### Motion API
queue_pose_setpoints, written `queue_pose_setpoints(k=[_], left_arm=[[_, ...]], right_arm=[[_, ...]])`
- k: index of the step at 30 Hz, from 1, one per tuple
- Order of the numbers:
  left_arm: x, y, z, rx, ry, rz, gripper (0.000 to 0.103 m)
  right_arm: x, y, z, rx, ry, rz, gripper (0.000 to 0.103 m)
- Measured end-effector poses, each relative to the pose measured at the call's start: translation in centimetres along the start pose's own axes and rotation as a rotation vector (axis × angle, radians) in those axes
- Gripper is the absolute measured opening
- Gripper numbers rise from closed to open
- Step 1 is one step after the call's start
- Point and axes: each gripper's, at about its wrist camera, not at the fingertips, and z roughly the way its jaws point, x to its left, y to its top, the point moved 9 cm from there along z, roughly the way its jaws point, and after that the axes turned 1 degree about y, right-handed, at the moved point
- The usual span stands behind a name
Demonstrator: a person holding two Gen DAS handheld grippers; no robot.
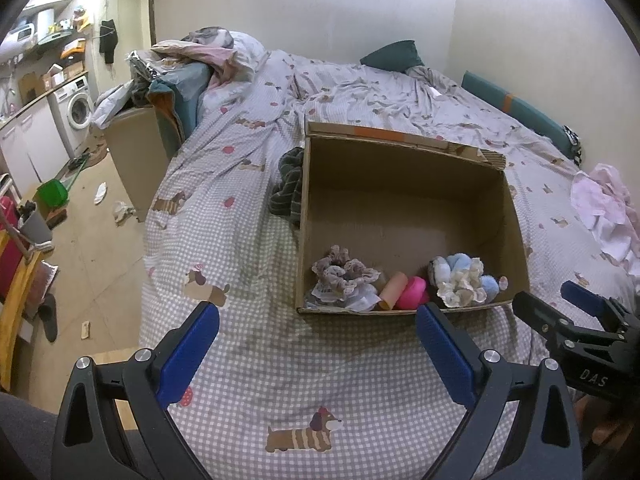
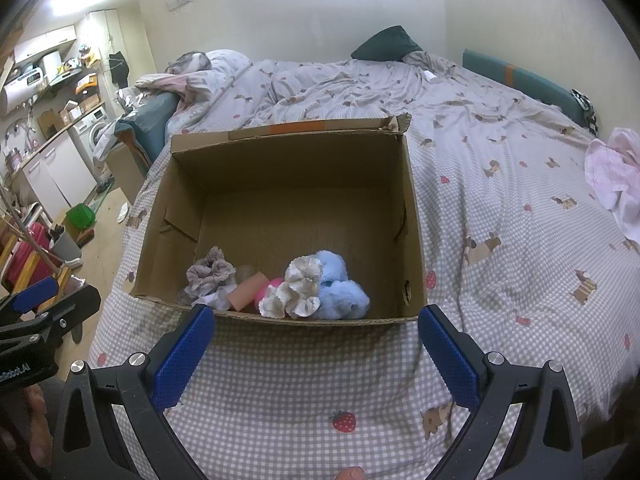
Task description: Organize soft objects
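An open cardboard box [image 1: 400, 148] [image 2: 288, 140] sits on the checked bedspread. Along its near wall lie a mauve scrunchie [image 1: 344, 272] [image 2: 210, 270], a peach roll [image 1: 394, 290] [image 2: 248, 290], a pink ball [image 1: 414, 292] [image 2: 264, 292], a cream ruffled scrunchie [image 1: 460, 284] [image 2: 298, 288] and a blue fluffy toy [image 1: 490, 284] [image 2: 340, 296]. My left gripper [image 1: 318, 320] hovers open above the bedspread just short of the box, with nothing between its pads. My right gripper [image 2: 316, 322] is open too, empty, at the box's near edge. A dark striped cloth [image 1: 288, 188] lies against the box's left side.
A crumpled pink garment [image 1: 604, 208] [image 2: 616, 176] lies on the bed at the right. Piled bedding and a dark green pillow [image 1: 394, 54] [image 2: 386, 44] are at the far end. The bed's left edge drops to a cluttered floor with a washing machine [image 1: 78, 110].
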Motion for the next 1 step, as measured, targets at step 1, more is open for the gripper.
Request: queue_pose_setpoints(k=[1], left_arm=[[0.0,0.0,0.05,0.001,0.0,0.001,0.098]], right_arm=[[0.03,-0.06,0.01,0.0,0.001,0.0,0.103]])
